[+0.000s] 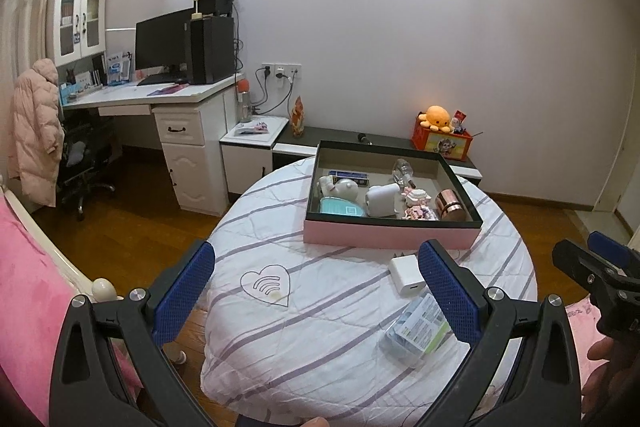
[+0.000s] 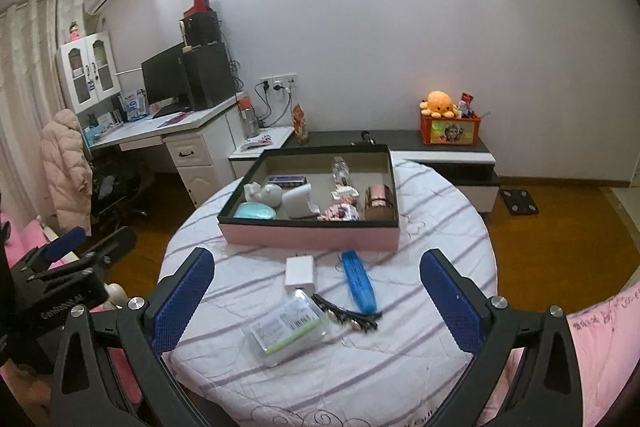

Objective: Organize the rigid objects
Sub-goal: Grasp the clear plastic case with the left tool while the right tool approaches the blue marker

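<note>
A pink-sided tray [image 2: 312, 239] [image 1: 384, 237] sits at the far side of a round table with a striped white cloth [image 2: 420, 367]. It holds several items, among them a copper tin [image 2: 379, 202] and a white device [image 2: 298, 202]. In front of it lie a white charger [image 2: 300, 273] [image 1: 406, 273], a blue case [image 2: 359, 281], a clear plastic packet [image 2: 288, 327] [image 1: 418, 327] and black hair clips [image 2: 346, 315]. My right gripper [image 2: 318, 301] hovers open over these loose items. My left gripper [image 1: 320, 293] is open above the table's near left, holding nothing.
A white desk [image 1: 160, 99] with a monitor and a black chair stand at the back left. A low cabinet [image 2: 440, 147] with an orange toy box runs along the far wall. Pink bedding [image 1: 28, 287] lies at the left, and a black scale [image 2: 520, 203] rests on the wooden floor.
</note>
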